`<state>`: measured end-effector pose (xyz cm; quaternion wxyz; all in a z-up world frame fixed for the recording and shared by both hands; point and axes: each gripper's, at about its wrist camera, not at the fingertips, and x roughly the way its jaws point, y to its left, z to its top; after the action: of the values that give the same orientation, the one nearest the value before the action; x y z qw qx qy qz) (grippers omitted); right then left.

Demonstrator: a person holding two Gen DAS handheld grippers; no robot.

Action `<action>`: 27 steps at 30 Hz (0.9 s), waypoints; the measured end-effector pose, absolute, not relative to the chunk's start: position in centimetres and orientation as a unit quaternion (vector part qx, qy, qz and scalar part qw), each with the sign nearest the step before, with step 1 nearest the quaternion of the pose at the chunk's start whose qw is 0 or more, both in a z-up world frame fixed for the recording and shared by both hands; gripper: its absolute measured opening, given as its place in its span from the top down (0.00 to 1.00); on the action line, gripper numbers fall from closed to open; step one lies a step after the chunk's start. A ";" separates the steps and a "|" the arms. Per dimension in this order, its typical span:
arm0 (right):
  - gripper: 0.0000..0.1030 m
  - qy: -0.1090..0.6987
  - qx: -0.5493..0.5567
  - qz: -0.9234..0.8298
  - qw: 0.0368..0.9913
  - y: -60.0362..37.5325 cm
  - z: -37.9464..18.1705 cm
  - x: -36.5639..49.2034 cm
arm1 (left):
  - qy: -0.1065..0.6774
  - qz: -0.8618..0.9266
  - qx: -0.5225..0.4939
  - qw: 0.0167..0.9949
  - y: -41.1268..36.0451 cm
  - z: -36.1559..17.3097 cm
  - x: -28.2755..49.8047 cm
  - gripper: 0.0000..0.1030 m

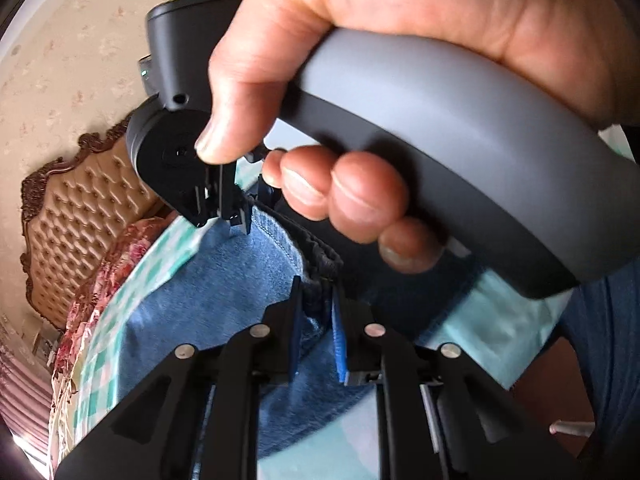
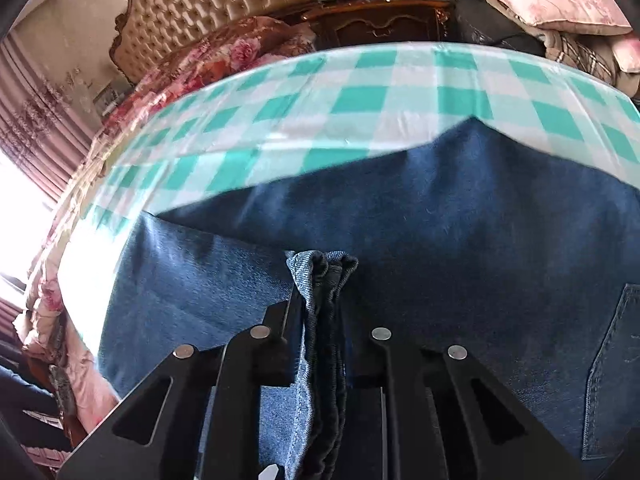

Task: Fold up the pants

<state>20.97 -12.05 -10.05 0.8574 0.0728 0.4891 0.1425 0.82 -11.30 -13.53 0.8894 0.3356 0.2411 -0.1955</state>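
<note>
The pants (image 2: 440,216) lie on my checked tabletop (image 2: 360,92). My right claw (image 2: 320,300) pinches a bunched edge of them. My left claw (image 1: 316,304) pinches their edge too, close to my right hand (image 1: 400,60). A bed (image 2: 224,56) sits behind.

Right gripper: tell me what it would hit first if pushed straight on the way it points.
The right gripper is already clamped on a bunched fold of the jeans. Straight ahead lies more of the spread denim, then the checked tablecloth. Depth is unclear, but denim probably comes first.
</note>
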 end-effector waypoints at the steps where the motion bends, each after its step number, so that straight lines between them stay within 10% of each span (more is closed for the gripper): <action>1: 0.82 0.485 0.068 0.140 0.861 -12.1 -10.2 20.9 | 0.240 -0.197 0.332 0.891 -11.1 -13.4 0.8 0.78; 4: 0.65 0.457 0.080 0.105 0.880 -13.5 -9.3 20.0 | 0.235 -0.213 0.309 0.896 -9.9 -11.9 -0.1 0.49; 10: 0.45 0.396 0.032 0.024 0.917 -14.9 -6.4 16.0 | 0.278 -0.199 0.170 0.925 -2.3 -7.2 -0.1 0.48; 16: 0.31 0.381 -0.037 0.061 0.922 -9.9 -5.8 12.1 | 0.346 -0.106 0.038 0.932 8.2 -5.0 8.5 0.95; 27: 0.40 0.463 -0.036 0.065 0.883 -8.5 -11.2 12.7 | 0.455 -0.039 -0.020 0.889 15.5 -9.3 22.1 0.95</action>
<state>12.71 -8.54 -11.18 0.8830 -0.0357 0.4635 0.0646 22.14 15.48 -9.29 0.8895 -0.0198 0.4549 -0.0387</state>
